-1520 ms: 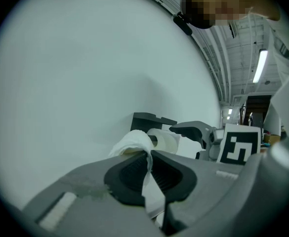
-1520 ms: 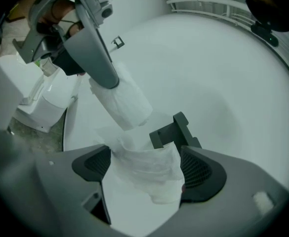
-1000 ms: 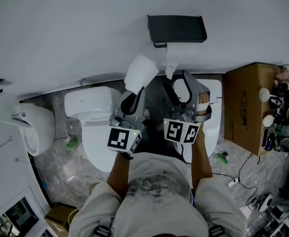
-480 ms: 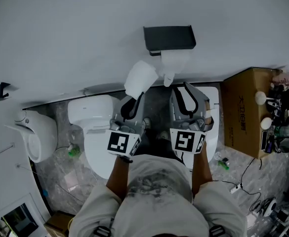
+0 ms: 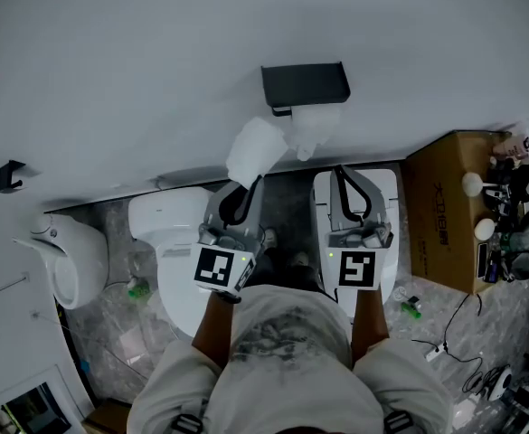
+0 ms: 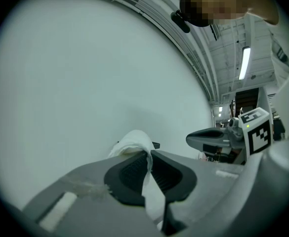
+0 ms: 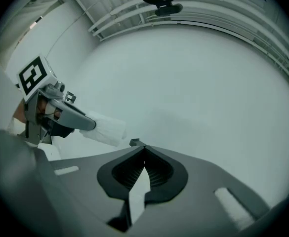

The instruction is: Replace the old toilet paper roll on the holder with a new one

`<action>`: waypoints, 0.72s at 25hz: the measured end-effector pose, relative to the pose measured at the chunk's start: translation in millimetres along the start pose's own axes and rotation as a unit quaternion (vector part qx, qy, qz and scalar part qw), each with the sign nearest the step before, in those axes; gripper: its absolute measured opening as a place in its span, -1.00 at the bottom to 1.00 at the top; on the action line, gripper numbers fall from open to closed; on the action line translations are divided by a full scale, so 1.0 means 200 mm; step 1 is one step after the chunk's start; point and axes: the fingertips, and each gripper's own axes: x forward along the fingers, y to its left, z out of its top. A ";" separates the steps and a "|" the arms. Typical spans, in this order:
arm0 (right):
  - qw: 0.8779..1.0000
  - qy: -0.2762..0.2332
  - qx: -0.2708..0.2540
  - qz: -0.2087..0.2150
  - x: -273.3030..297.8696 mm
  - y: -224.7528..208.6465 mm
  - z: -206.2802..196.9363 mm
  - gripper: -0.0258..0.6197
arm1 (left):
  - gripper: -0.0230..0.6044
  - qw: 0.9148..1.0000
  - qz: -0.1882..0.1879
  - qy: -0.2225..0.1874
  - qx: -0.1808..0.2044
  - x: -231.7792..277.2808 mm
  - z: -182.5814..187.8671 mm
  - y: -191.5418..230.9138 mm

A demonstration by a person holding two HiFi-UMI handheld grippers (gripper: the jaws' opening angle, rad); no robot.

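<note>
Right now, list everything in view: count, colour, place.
holder: one, black, on the wall.
hanging paper: one, white, directly under the holder.
held paper: one, white, beside the hanging paper.
toilet: one, white, floor, left of centre.
other fixtures: two, white, far left and right of centre.
cardboard box: one, brown, floor, right.
hook: one, black, wall, far left.
left gripper: one, grey, shut on held paper.
right gripper: one, grey, jaws just closed, nothing between them.
</note>
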 end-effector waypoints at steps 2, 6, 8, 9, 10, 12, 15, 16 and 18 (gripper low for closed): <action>1.000 -0.011 0.013 0.001 -0.01 -0.01 0.03 -0.91 | -0.86 1.000 -0.002 -0.001 0.003 -0.01 0.01 0.00; 0.999 -0.011 0.034 0.010 -0.02 0.00 0.03 -0.91 | -0.86 1.000 -0.006 -0.002 0.009 -0.02 0.03 0.00; 0.998 -0.021 0.051 0.013 -0.02 0.01 0.04 -0.91 | -0.86 1.000 -0.008 -0.002 0.011 -0.02 0.03 0.00; 0.998 -0.025 0.058 0.014 -0.02 0.01 0.04 -0.92 | -0.86 1.000 -0.009 -0.001 0.012 -0.02 0.03 0.00; 0.997 -0.026 0.064 0.016 -0.02 0.01 0.04 -0.92 | -0.86 1.000 -0.009 -0.001 0.014 -0.01 0.03 -0.01; 0.997 -0.025 0.076 0.019 -0.02 0.01 0.04 -0.92 | -0.86 1.000 -0.010 0.001 0.015 -0.02 0.03 -0.01; 0.995 -0.022 0.089 0.025 -0.02 0.03 0.03 -0.92 | -0.86 1.000 -0.011 0.001 0.017 -0.02 0.04 0.00; 0.995 -0.024 0.093 0.026 -0.01 0.03 0.04 -0.92 | -0.86 1.000 -0.012 0.000 0.017 -0.02 0.04 0.00; 0.995 -0.027 0.097 0.027 -0.01 0.03 0.04 -0.92 | -0.86 1.000 -0.012 -0.002 0.018 -0.01 0.04 0.01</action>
